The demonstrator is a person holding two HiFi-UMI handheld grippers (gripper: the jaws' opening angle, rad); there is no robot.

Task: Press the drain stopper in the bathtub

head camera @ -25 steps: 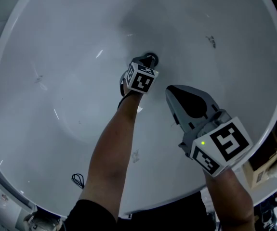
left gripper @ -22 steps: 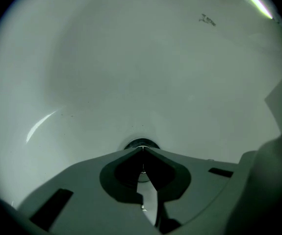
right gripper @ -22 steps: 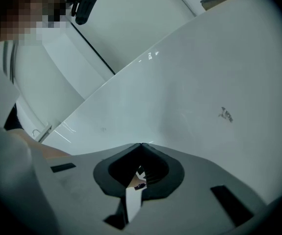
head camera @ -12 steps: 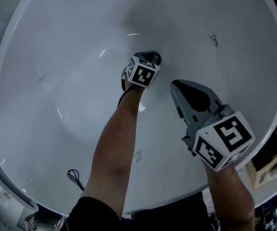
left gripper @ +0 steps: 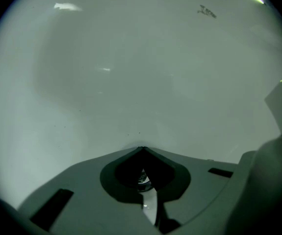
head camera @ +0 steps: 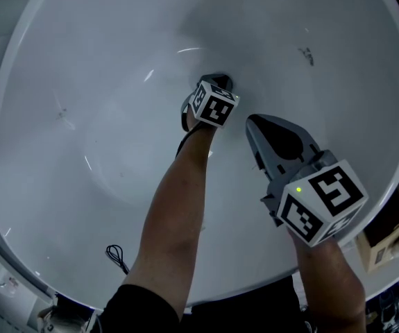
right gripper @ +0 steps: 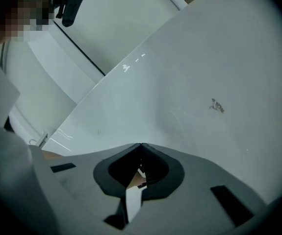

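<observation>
In the head view the white bathtub (head camera: 81, 82) fills the frame. My left gripper (head camera: 211, 83) reaches down to the tub floor, its jaws shut, with the tip over the dark drain stopper (head camera: 225, 82), which it mostly hides. In the left gripper view the shut gripper (left gripper: 141, 148) frames a small chrome piece of the stopper (left gripper: 141, 179) through its opening. I cannot tell whether the tip touches it. My right gripper (head camera: 255, 123) hangs shut and empty to the right of the left forearm. In its own view the gripper (right gripper: 141, 145) faces the tub wall.
A small black looped band (head camera: 116, 257) lies on the tub's near slope. A dark mark (head camera: 307, 55) sits on the far right wall. Beyond the right rim stands a cardboard box (head camera: 386, 241). White fittings show outside the tub at the lower left (head camera: 5, 290).
The left gripper has shifted slightly right and farther over the drain, hiding more of the stopper. The right gripper has hardly moved.
</observation>
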